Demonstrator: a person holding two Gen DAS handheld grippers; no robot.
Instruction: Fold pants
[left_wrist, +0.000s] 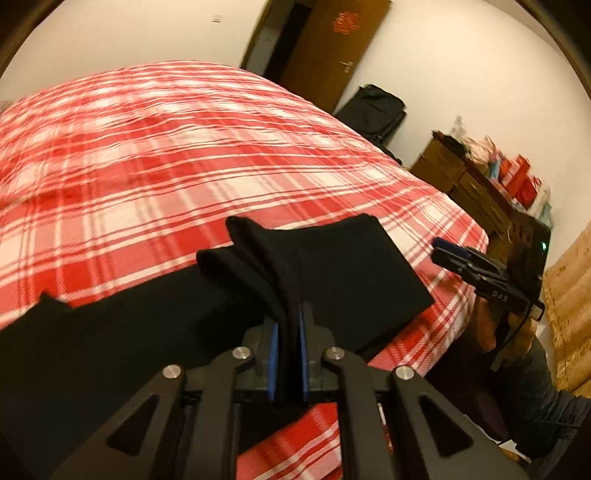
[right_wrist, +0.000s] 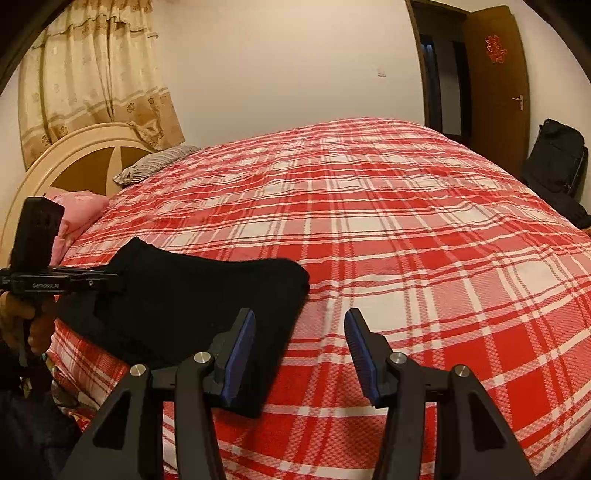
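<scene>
The black pants (right_wrist: 192, 295) lie near the edge of a bed covered with a red and white plaid sheet (right_wrist: 406, 229). The left gripper (left_wrist: 288, 325) is clamped on a bunched fold of the pants, with the dark cloth squeezed between its blue pads (left_wrist: 273, 354) and rising in ridges just ahead of them. From the right wrist view the same gripper comes in from the left side and its tip meets the raised part of the cloth. The right gripper (right_wrist: 299, 332) has its jaws apart with nothing between them; its left finger sits over the near corner of the pants, while its right finger is over bare sheet. A person's hand (left_wrist: 517, 332) holds the right gripper's handle. A wooden door (right_wrist: 498, 85) stands open beyond the bed, and a black bag (right_wrist: 557, 158) sits by the wall.
</scene>
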